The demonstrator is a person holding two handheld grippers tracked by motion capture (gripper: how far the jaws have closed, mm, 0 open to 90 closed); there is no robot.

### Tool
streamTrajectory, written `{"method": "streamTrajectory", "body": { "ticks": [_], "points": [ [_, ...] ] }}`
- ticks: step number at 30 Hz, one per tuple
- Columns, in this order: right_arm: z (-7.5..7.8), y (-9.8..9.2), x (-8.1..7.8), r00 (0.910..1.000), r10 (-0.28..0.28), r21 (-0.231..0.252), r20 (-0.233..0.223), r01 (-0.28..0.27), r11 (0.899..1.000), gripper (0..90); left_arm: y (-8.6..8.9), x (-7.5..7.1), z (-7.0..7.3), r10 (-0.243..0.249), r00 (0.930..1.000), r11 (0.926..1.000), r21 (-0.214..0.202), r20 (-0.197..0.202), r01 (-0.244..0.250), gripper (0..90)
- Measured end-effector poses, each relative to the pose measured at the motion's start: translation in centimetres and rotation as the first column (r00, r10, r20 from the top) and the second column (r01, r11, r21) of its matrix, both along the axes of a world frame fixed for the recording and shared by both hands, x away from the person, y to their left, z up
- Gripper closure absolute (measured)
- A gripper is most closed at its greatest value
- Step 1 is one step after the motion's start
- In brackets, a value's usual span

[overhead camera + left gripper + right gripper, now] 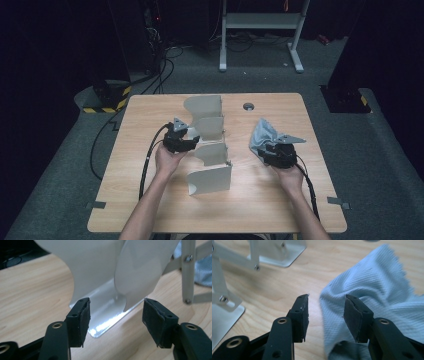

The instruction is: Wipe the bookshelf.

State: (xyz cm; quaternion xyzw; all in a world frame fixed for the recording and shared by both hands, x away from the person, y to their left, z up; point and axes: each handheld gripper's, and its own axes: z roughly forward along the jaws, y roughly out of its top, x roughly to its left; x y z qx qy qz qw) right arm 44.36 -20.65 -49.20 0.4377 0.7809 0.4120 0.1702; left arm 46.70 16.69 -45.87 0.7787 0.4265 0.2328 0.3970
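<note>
— Forearms are coming in nearest to us from six o'clock, and we are seeing the left gripper (186, 140) sitting against the grey metal rack (207, 145). Which way is that rack running?

— We are reading its long axis from twelve o'clock down to six o'clock along the middle of the wooden table (150, 210), with its curved plates standing upright, one behind the other. In the left gripper view the jaws are standing wide apart around the edge of one curved plate (140, 272), their pads clear of it and holding nothing.

— And the blue cloth (264, 134)?

— We are finding it crumpled at three o'clock of the rack, well apart from it, its peak pointing toward twelve o'clock. The right gripper (274, 151) is sitting at its six o'clock edge. In the right gripper view the jaws are standing roughly half open, one pad over bare wood and the other over the ribbed, pale blue fabric (372, 282), with nothing pinched.

— What are we noticing around it?

— We are seeing a light wood top with a round grey grommet (248, 106) at twelve o'clock, grey carpet (380, 150) beneath, a white frame (260, 30) behind, and darkness beyond.
</note>
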Motion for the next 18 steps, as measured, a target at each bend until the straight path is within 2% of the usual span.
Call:
{"method": "streamTrajectory", "body": {
  "ticks": [3,6,11,14,18],
  "points": [
    [-0.7,0.7,-0.2,0.9996,0.017,-0.004,-0.021,-0.017,1.000,55.4,-0.2,0.4,0.3,-0.010,0.9998,0.9995,-0.029,-0.015,0.009,38.7],
    [-1.2,1.3,-0.4,0.9987,0.033,-0.007,-0.038,-0.034,0.999,55.4,-0.6,0.9,0.5,-0.017,0.9993,0.9996,-0.025,-0.033,0.016,36.0],
    [-1.8,2.4,-0.5,0.9959,0.069,-0.004,-0.058,-0.070,0.998,56.1,-1.0,1.4,0.9,-0.042,0.9991,0.9988,-0.023,-0.006,0.042,40.5],
    [-2.2,3.0,-0.3,0.9927,0.086,-0.009,-0.085,-0.087,0.996,56.2,-1.2,1.8,1.0,-0.058,0.9982,0.9978,-0.032,-0.013,0.057,42.4],
    [-2.2,3.5,-0.4,0.9913,0.103,-0.016,-0.082,-0.105,0.994,56.2,-1.3,2.0,0.9,-0.068,0.9976,0.9967,-0.045,-0.014,0.068,45.2]
  ]
}}
